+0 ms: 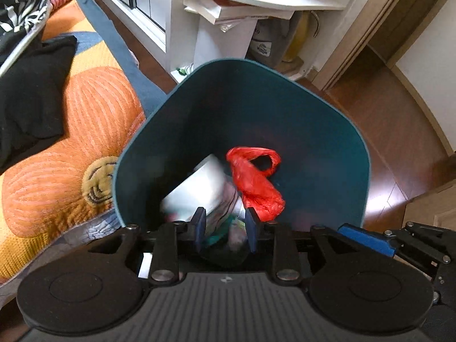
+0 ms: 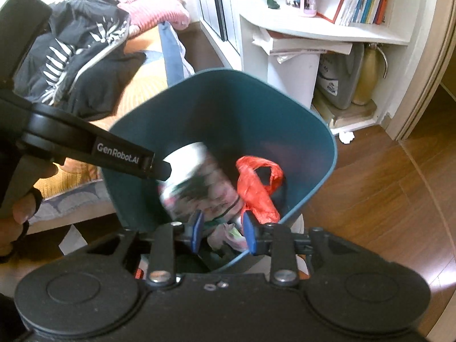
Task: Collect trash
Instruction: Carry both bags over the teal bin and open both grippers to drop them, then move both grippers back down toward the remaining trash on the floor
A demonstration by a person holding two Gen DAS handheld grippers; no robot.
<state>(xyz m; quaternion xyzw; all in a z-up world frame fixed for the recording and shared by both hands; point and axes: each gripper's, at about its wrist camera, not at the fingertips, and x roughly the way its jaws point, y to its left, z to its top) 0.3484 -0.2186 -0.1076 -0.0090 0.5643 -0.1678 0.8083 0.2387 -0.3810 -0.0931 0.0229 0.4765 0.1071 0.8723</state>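
Two hand-held claws hang over a teal trash bin [image 1: 313, 131] beside a bed [image 1: 94, 119] with an orange quilt. The left claw [image 1: 225, 229] and the right claw [image 2: 221, 232] both stand released, blue pads apart, nothing pinched between them. Inside the bin, a red plastic bag [image 1: 256, 182] lies at about 2 o'clock from the left claw, beside a blurred white wrapper [image 1: 196, 188] at 11 o'clock. The right wrist view alone reads "GenRobot.AI" in white letters on the left claw's black arm [image 2: 119, 154], crossing from 9 o'clock, and shows a crumpled white scrap [image 2: 346, 137] on the wood floor [image 2: 370, 199] at the foot of the white shelf [image 2: 327, 32]. The left wrist view alone shows the quilt's orange flower pattern. Book spines on the shelf are too small to read.
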